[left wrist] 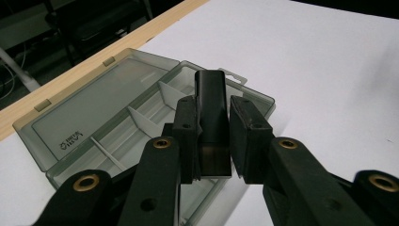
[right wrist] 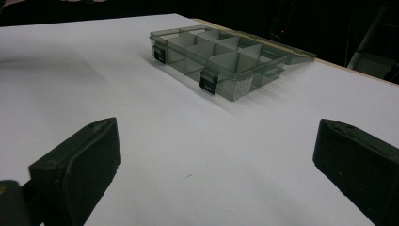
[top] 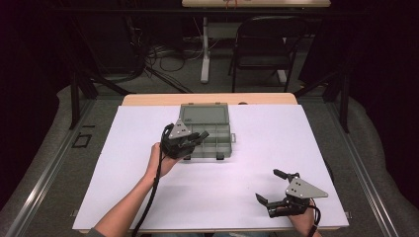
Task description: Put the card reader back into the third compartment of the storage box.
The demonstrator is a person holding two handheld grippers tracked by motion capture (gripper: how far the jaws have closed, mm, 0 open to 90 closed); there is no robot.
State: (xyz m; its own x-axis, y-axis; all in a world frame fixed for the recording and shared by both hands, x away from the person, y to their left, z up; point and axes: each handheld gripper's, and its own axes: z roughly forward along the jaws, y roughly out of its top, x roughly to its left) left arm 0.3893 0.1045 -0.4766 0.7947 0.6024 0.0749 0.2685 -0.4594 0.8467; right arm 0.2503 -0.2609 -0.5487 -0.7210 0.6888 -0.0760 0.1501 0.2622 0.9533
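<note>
We are holding a small black block over the clear grey plastic box (left wrist: 94, 117).

Our left gripper (left wrist: 211, 136) is squeezing the stiff, light small black block (left wrist: 210, 101) by its flat sides; our right gripper (top: 276, 190) is hanging wide open, empty.

- Lid of the organizer box (left wrist: 101, 110): small moulded or printed mark near one corner, too blurred to read.
- Box front: pale label, illegible.

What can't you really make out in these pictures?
- High view: what the left gripper holds is too small to tell; it also hides part of the organizer box.
- Left gripper view: the fingers cover the lower end of the black block.
- Right gripper view: picture edges cut off the right gripper.
</note>
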